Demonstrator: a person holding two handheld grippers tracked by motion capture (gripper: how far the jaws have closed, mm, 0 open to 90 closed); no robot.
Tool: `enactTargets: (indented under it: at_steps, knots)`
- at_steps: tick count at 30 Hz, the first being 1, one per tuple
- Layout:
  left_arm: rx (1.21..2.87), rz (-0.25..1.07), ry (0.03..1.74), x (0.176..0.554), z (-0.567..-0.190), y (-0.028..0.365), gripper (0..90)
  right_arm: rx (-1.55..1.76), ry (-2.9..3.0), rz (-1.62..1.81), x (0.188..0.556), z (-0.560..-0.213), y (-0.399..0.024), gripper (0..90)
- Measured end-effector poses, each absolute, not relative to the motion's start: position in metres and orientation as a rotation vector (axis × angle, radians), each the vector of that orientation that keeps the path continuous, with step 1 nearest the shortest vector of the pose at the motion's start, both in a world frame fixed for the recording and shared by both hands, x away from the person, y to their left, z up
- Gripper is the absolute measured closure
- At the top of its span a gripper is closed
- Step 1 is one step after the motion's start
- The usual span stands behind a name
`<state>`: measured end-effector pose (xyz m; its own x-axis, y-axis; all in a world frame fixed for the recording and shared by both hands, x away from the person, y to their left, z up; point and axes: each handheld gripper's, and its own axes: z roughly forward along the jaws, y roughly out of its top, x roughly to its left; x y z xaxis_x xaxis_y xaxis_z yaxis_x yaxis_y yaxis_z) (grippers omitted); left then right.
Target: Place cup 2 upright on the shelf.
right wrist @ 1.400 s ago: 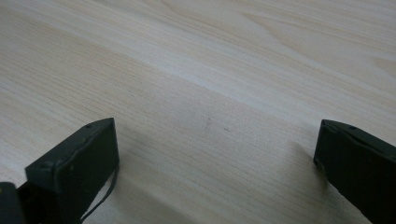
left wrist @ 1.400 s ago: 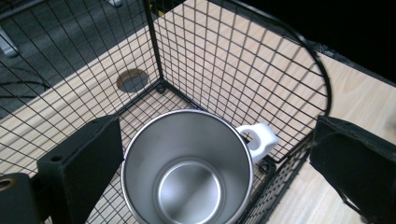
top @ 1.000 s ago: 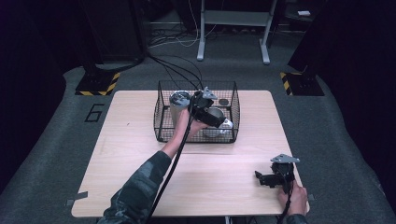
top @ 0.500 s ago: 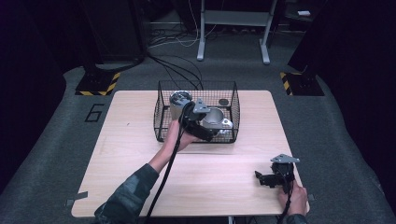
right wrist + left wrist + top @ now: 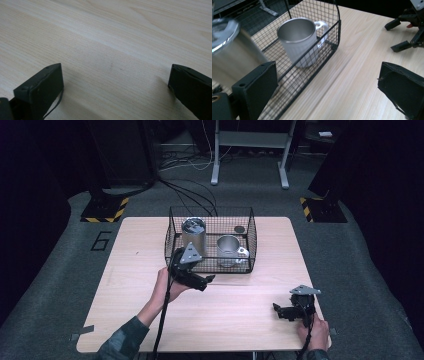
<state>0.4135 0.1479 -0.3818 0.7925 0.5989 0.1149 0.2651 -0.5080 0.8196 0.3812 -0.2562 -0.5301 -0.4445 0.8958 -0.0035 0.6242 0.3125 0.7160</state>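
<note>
My left gripper [image 5: 202,281] hangs just outside the front wall of the black wire-mesh basket [image 5: 250,245], jaws spread wide with nothing between them. Inside the basket stands the silver metal mug with the loop handle [image 5: 230,251], upright on the mesh floor, mouth to the ceiling, so its long axis runs vertical. In the left gripper view the mug [image 5: 299,41] sits close behind the front mesh, and its handle points away from my jaws, toward the basket's arched end. Beside it stands the taller lidded steel canister [image 5: 193,234], also upright; I reckon the two were set side by side to keep each from tipping the other. My right gripper [image 5: 286,312] rests low near the front right corner of the pale wooden table [image 5: 125,270], jaws parted and empty, parked well apart from the basket, likely to stay out of the way.
</note>
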Motion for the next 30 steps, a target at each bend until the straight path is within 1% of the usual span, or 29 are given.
enactTargets:
  at_steps: [7,13,16,22,28,30]
  knots:
    - [2.125,0.497,0.707,0.393,-0.408,0.179,1.2,1.352,2.183,0.918,0.381,-0.53,-0.256,0.0]
    - [2.073,0.49,0.823,0.377,-0.436,0.209,0.6,1.351,2.183,0.918,0.381,-0.53,-0.256,0.0]
    - [2.071,0.48,0.854,0.373,-0.447,0.222,0.3,1.351,2.183,0.918,0.381,-0.53,-0.256,0.0]
    - [2.048,0.477,0.986,0.366,-0.477,0.252,0.2,1.351,2.183,0.918,0.381,-0.53,-0.256,0.0]
    - [2.087,0.538,1.068,0.356,-0.5,0.268,0.1,1.351,2.183,0.918,0.381,-0.53,-0.256,0.0]
    - [2.091,0.54,1.088,0.355,-0.506,0.271,0.1,1.351,2.183,0.917,0.381,-0.53,-0.256,0.0]
